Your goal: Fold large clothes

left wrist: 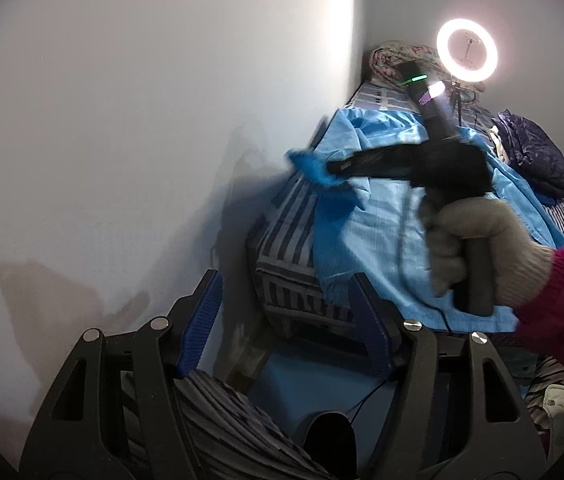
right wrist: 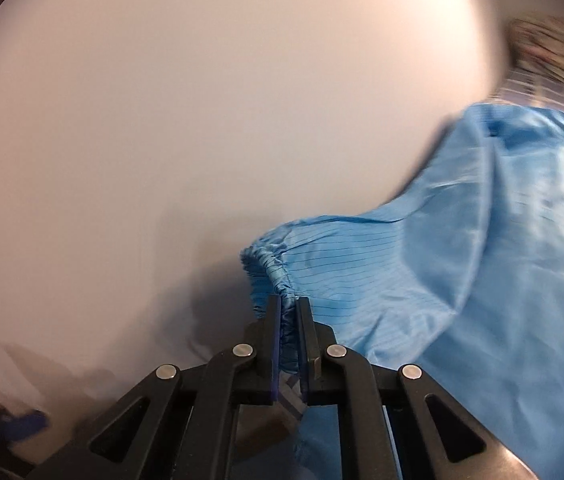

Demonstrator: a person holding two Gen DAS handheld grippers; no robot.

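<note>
A large light-blue garment (left wrist: 386,224) lies spread over a striped bed. My left gripper (left wrist: 286,284) is open and empty, in front of the bed's near corner, with the garment's hanging edge close to its right finger. In the left wrist view my right gripper (left wrist: 310,168), held by a gloved hand, is raised over the garment with blue cloth at its tips. In the right wrist view my right gripper (right wrist: 290,308) is shut on the elastic cuff (right wrist: 268,266) of the garment's sleeve (right wrist: 442,248) and holds it up in front of the wall.
A white wall (left wrist: 142,120) runs along the bed's left side. The striped mattress (left wrist: 290,232) ends just ahead. A lit ring light (left wrist: 467,50), a floral quilt (left wrist: 398,60) and a dark blue jacket (left wrist: 534,152) sit at the far end. Striped cloth (left wrist: 222,420) lies below my left gripper.
</note>
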